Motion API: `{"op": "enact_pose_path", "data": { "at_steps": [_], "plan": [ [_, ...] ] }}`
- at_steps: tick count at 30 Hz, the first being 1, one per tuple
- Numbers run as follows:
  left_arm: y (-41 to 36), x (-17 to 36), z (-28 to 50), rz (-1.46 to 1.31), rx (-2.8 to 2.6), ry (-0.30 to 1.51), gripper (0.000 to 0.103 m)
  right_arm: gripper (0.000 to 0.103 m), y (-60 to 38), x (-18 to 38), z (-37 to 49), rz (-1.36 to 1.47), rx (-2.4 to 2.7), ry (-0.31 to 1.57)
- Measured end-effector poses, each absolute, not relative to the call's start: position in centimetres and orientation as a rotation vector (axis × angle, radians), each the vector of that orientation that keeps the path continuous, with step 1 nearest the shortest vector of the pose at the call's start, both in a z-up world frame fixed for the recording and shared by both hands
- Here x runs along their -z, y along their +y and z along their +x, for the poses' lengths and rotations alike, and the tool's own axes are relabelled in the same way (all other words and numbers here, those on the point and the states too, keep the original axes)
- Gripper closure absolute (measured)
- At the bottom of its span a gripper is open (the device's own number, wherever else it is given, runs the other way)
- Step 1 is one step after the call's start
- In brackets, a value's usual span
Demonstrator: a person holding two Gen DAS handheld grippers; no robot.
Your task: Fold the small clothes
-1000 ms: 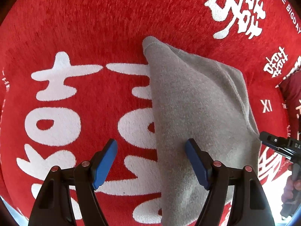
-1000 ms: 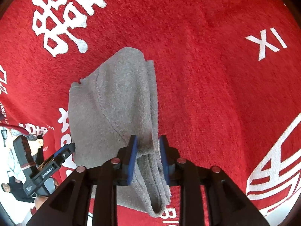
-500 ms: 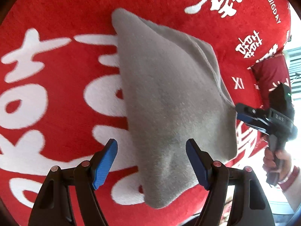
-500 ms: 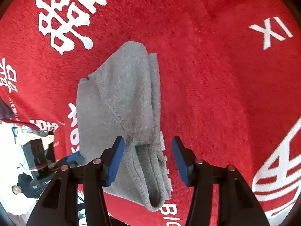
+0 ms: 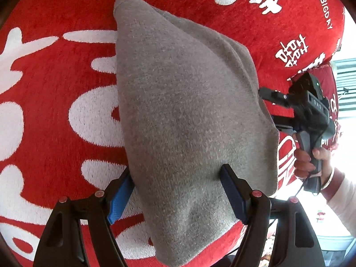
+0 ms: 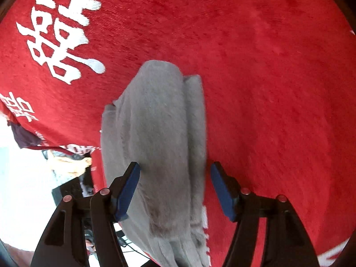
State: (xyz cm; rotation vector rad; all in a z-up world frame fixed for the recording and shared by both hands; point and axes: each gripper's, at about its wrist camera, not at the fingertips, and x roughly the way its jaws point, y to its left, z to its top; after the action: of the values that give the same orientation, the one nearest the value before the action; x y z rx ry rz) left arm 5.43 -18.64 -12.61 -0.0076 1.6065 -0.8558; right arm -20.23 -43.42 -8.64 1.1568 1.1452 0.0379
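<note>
A folded grey garment (image 5: 189, 111) lies on a red cloth with white lettering (image 5: 55, 122). My left gripper (image 5: 178, 178) is open over the garment's near end. One blue pad sits at the garment's left edge and the other rests on its top. In the right wrist view the garment (image 6: 160, 122) runs away from me in thick folded layers. My right gripper (image 6: 175, 171) stands astride its near part, jaws opening, pads not pressing it. The left wrist view shows the right gripper (image 5: 265, 103) at the garment's right edge, held by a hand (image 5: 304, 155).
The red cloth (image 6: 267, 66) covers the whole surface and drops off at its edge (image 5: 333, 51) on the right. Beyond that edge lies bright floor. In the right wrist view, dark gear and a person (image 6: 73, 162) show past the cloth's left edge.
The right gripper's jaws have parted and let go of the garment's fold. Both grippers have sunk closer to the garment, which now fills the gap between the left jaws.
</note>
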Motion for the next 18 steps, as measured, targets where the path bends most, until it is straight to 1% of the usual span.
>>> {"op": "enact_pose_path", "data": {
  "at_steps": [2,3,4,5,9,16,18],
  "plan": [
    [-18.8,12.6,5.5,-0.012,0.863,1.607,0.022,0.032,-43.3,8.7,-19.7,1.161,-0.070,1.144],
    [-19.0,12.6,5.4,-0.008,0.857,1.603,0.022,0.032,-43.2,8.8,-19.5,1.157,-0.082,1.144],
    [-19.1,12.7,5.4,-0.003,0.858,1.601,0.018,0.032,-43.1,8.7,-19.3,1.154,-0.095,1.142],
    [-19.3,12.7,5.3,0.000,0.859,1.597,0.017,0.032,-42.9,8.7,-19.0,1.151,-0.109,1.143],
    [-19.9,12.6,5.2,0.025,0.843,1.576,0.016,0.031,-42.2,8.9,-17.9,1.144,-0.123,1.149],
    [-19.7,12.7,5.4,0.015,0.830,1.592,0.016,0.031,-42.2,9.0,-17.9,1.175,-0.100,1.146],
    [-19.8,12.7,5.3,0.014,0.823,1.594,0.015,0.032,-42.2,8.8,-17.9,1.168,-0.096,1.152]
  ]
}}
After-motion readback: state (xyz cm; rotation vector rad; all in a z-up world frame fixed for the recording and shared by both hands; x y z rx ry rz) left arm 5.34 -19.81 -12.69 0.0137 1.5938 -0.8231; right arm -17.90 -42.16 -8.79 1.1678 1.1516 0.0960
